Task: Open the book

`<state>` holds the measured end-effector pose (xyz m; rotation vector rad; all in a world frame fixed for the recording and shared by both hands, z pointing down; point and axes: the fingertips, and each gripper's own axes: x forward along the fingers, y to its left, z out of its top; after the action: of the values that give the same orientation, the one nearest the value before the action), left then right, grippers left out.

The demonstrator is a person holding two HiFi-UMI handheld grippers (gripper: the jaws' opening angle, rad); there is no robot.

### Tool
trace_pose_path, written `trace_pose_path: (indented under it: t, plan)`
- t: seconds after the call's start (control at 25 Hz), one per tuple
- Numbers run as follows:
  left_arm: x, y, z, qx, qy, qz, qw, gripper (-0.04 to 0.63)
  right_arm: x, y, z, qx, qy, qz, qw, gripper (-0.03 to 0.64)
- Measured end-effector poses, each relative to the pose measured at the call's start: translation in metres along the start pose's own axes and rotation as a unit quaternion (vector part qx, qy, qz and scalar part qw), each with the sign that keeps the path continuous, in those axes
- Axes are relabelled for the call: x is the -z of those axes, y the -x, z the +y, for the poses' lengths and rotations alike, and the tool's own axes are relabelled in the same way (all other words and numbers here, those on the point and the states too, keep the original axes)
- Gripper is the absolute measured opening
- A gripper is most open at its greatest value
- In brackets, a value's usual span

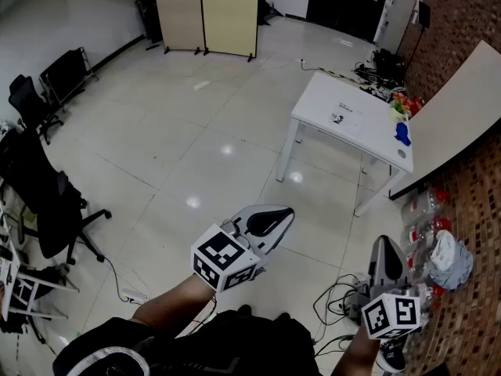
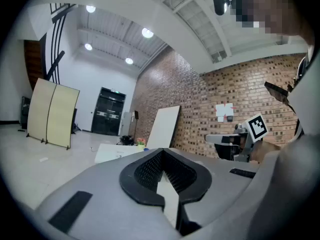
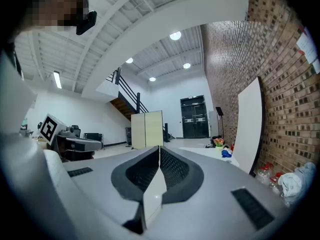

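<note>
Clenching nothing, left tool (image 1: 286, 213) and right tool (image 1: 385, 241) face a far white table (image 1: 325, 92) holding a flat printed item (image 1: 342, 117).

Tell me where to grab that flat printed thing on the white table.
Probably by its near edge, coming from the table's near long side: the flat printed thing lies flat on the white table, close to that side. Too far to see a spine.
</note>
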<state>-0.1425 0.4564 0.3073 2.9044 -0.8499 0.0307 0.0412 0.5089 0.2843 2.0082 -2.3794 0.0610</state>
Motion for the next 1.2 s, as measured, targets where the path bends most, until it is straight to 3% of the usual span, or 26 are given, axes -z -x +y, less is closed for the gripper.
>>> trace_pose_path:
  t: [0.44, 1.2]
  plan:
    - [-0.001, -0.048, 0.044, -0.016, 0.006, -0.009, 0.9998, -0.004, 0.009, -0.060, -0.037, -0.004, 0.006, 0.005, 1.000, 0.000]
    - [-0.033, -0.260, 0.105, -0.060, -0.015, -0.001, 0.9981, -0.005, -0.015, -0.213, -0.209, -0.050, 0.006, -0.010, 0.999, 0.000]
